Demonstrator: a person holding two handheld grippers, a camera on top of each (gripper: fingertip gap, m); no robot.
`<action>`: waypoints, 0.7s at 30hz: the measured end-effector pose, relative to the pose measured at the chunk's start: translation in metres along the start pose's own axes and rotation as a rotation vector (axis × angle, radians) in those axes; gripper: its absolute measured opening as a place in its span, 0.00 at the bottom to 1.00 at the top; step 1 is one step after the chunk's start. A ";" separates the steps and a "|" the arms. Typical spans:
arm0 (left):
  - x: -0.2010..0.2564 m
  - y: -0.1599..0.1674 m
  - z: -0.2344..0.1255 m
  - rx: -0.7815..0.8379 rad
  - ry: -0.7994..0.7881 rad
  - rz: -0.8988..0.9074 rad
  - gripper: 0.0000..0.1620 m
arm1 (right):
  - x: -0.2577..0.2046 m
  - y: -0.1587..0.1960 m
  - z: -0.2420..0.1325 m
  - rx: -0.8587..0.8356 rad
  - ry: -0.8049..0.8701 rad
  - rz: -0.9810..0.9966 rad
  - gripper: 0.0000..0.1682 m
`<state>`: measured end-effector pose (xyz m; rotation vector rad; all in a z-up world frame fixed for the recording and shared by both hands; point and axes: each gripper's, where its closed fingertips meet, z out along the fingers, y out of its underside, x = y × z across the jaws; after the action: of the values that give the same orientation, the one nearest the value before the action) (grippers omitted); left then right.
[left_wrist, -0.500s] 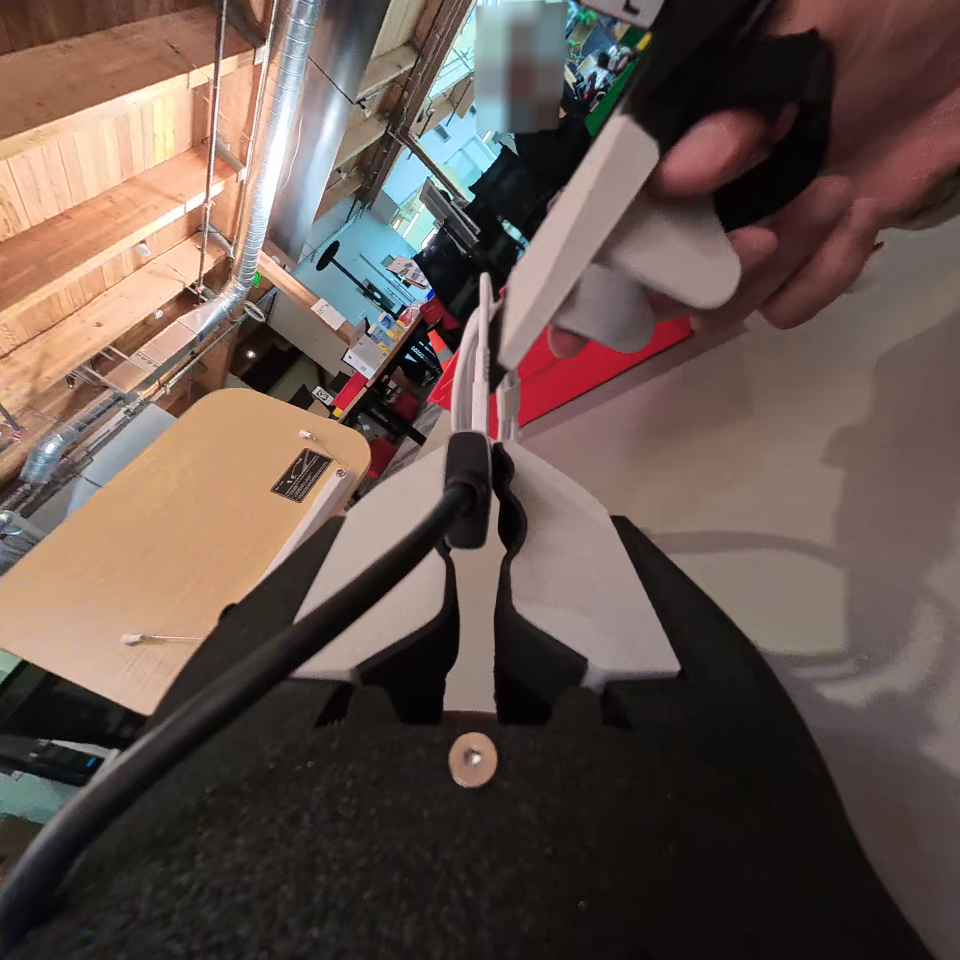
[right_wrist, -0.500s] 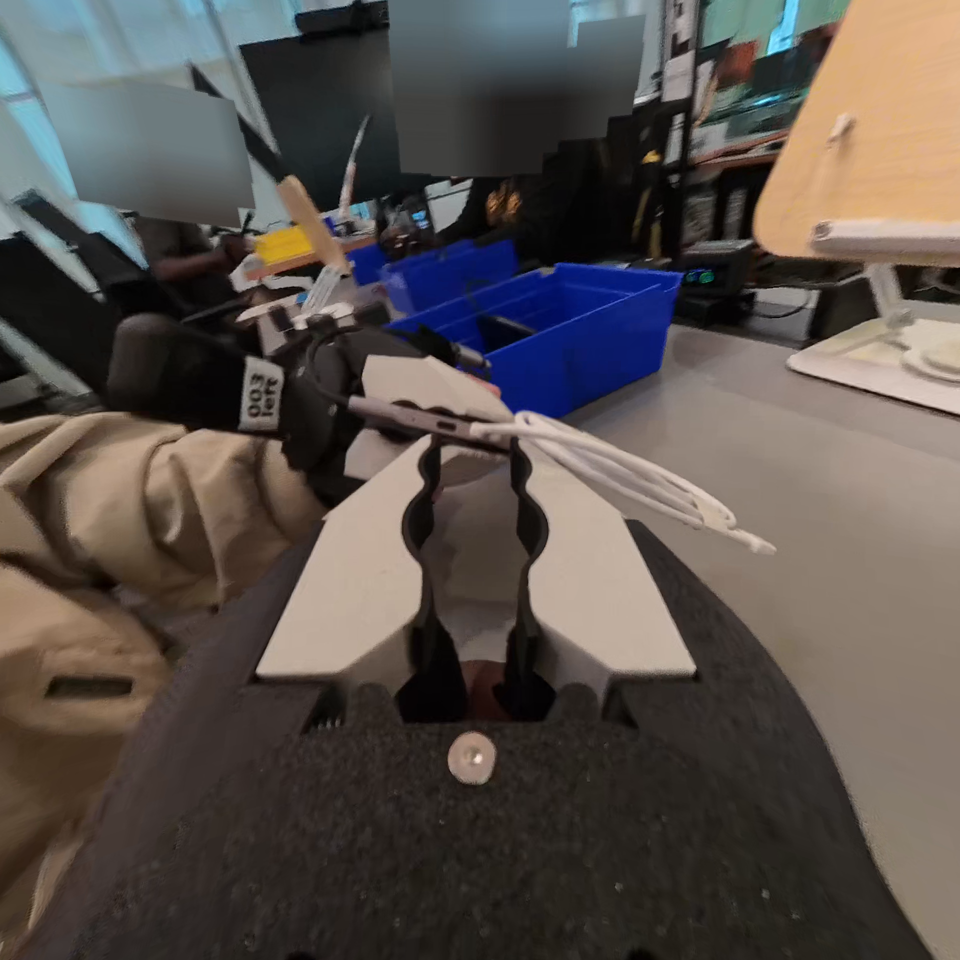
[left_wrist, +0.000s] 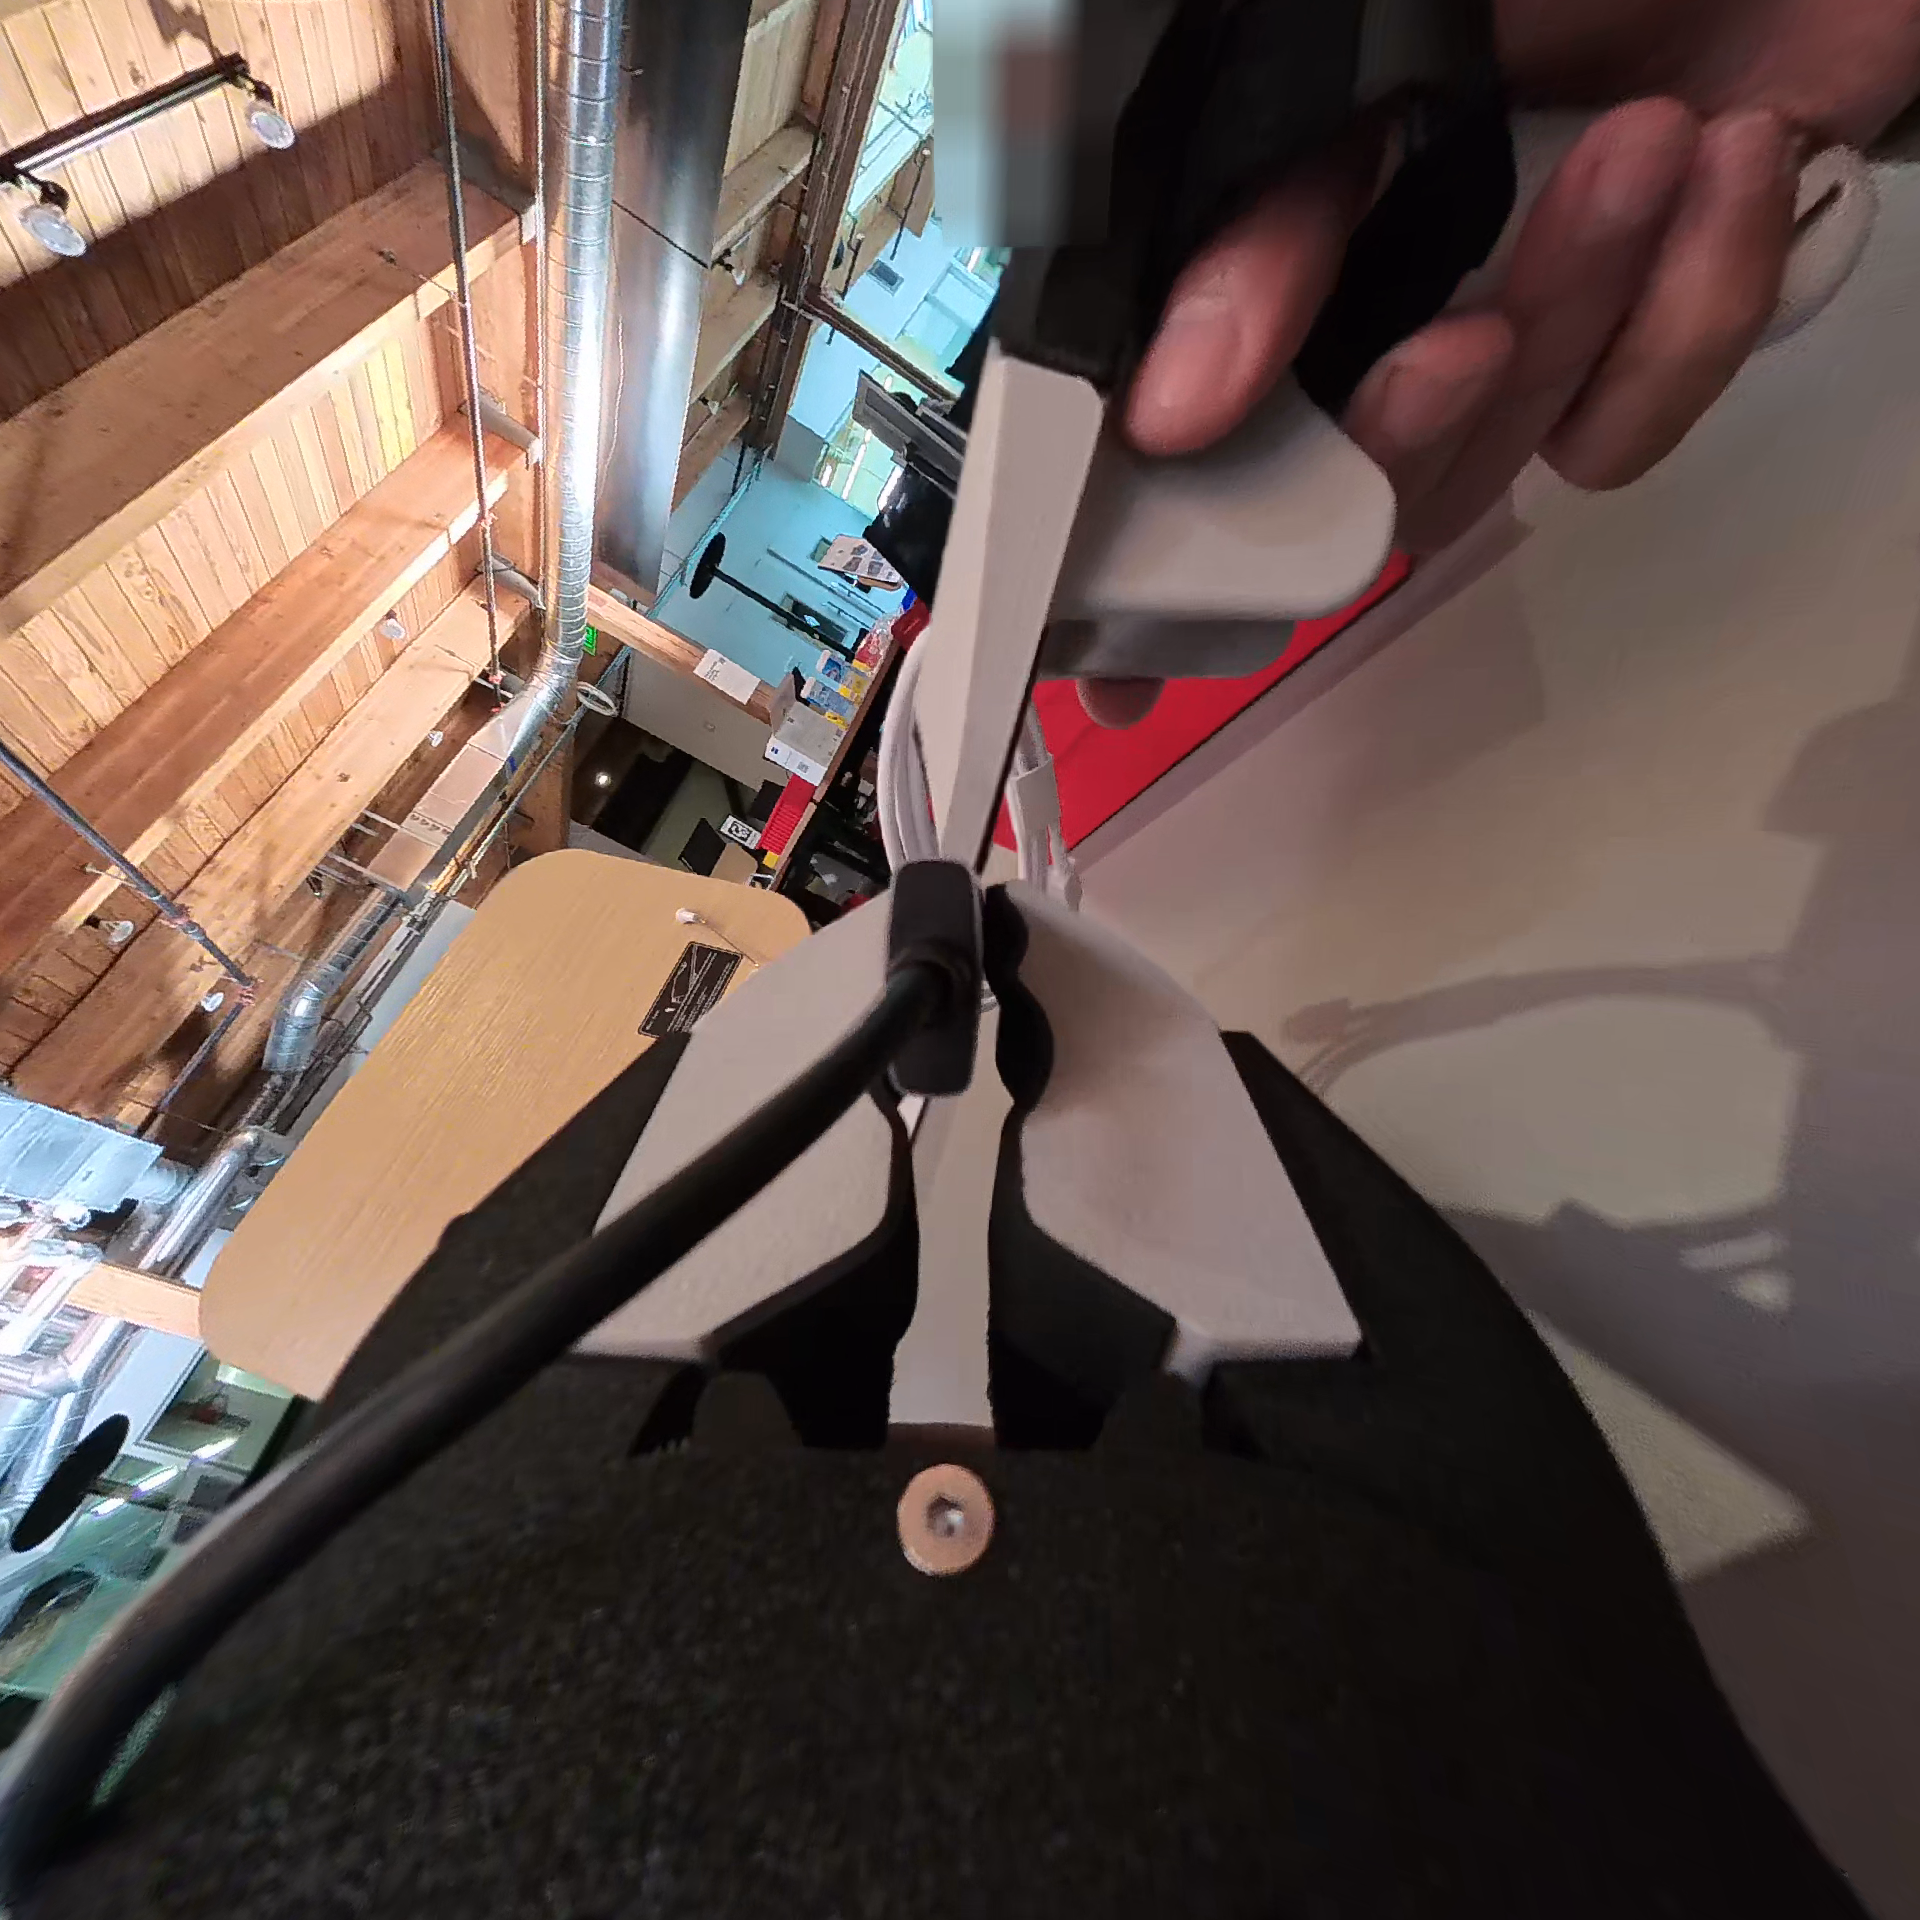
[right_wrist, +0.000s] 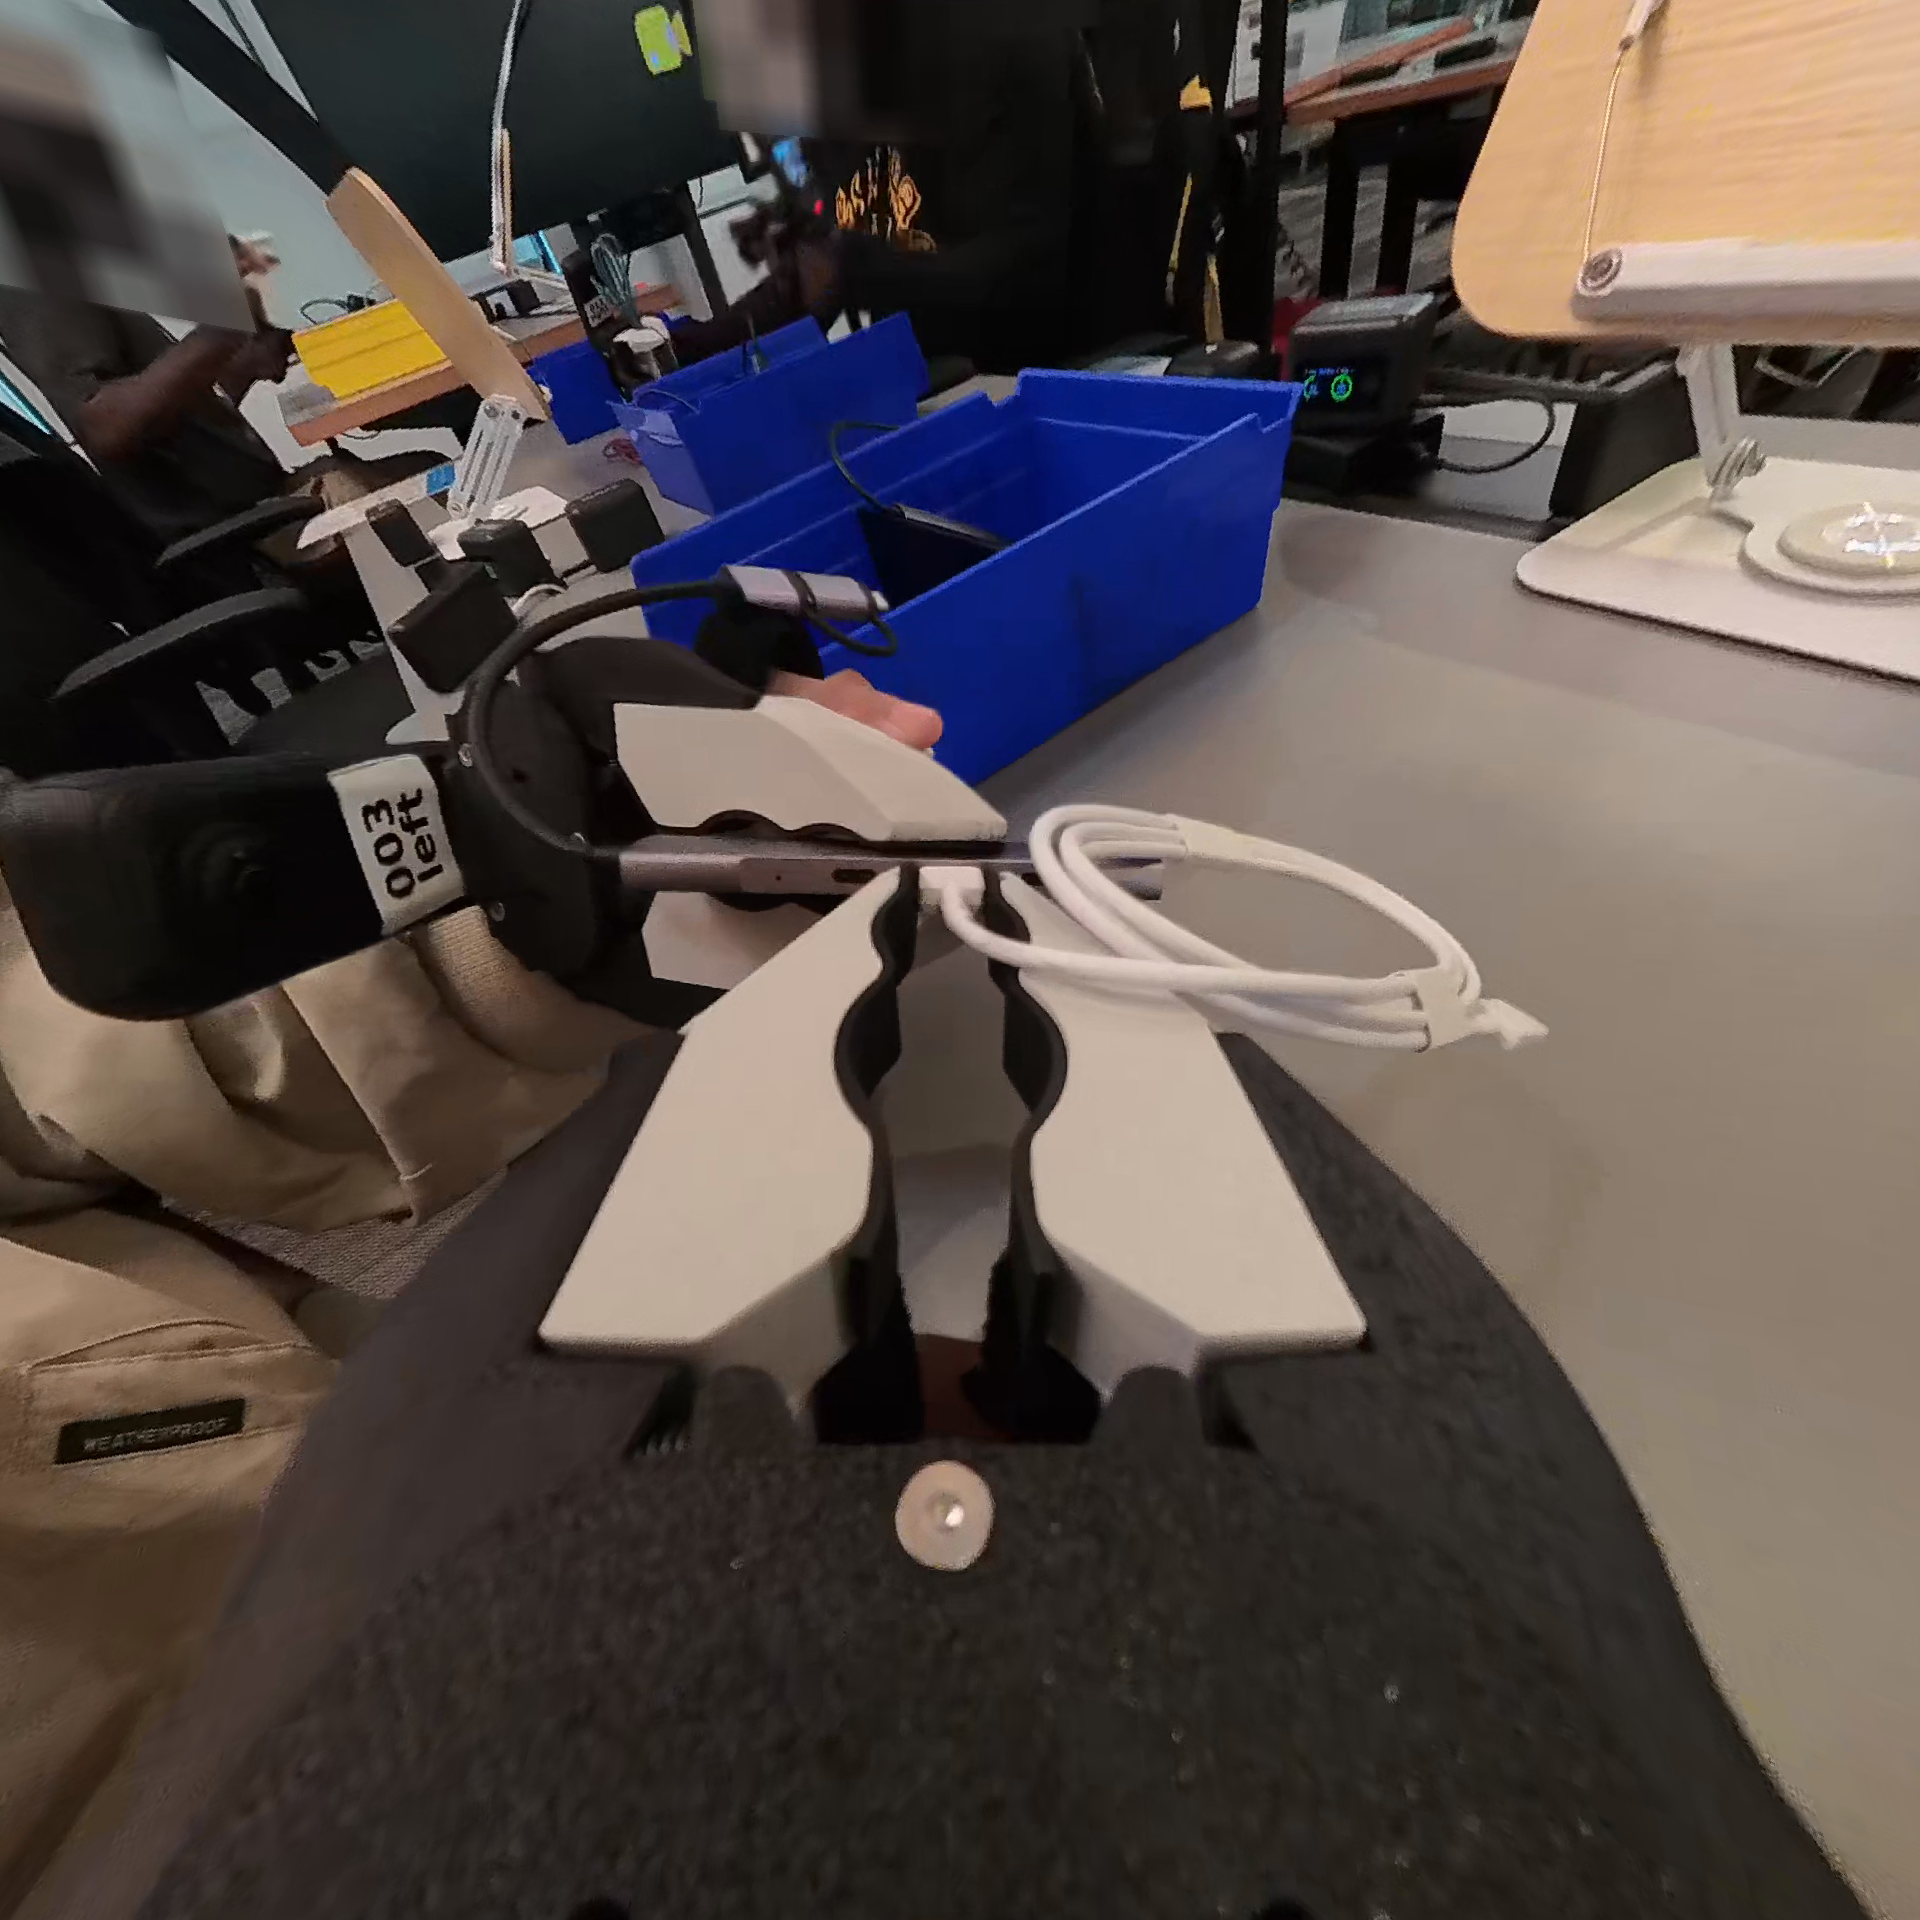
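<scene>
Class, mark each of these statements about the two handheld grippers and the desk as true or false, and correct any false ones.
1. The left gripper is clamped on a thin grey adapter with a black cord. True.
2. The coiled cable at the right gripper is black. False: it is white, and its plug end lies between the jaws.
3. A blue bin stands on the grey desk beyond the grippers. True.
4. The white cable coil lies inside the blue bin. False: it hangs off the adapter, out over the desk.
5. The blue bin holds a dark flat object. True.
</scene>
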<state>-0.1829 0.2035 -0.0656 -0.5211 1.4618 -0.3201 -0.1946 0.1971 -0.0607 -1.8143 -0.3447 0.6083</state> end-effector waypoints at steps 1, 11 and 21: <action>0.000 0.000 0.000 -0.002 -0.001 0.005 0.06 | 0.000 0.001 0.000 -0.007 -0.002 0.003 0.07; -0.011 -0.015 -0.004 0.039 -0.034 -0.016 0.06 | -0.011 -0.013 -0.009 -0.055 -0.017 -0.019 0.06; -0.014 -0.029 -0.001 0.053 -0.041 -0.056 0.07 | -0.015 -0.021 -0.021 -0.103 -0.015 -0.081 0.06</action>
<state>-0.1819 0.1866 -0.0385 -0.5240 1.3971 -0.3893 -0.1935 0.1790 -0.0328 -1.8849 -0.4645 0.5569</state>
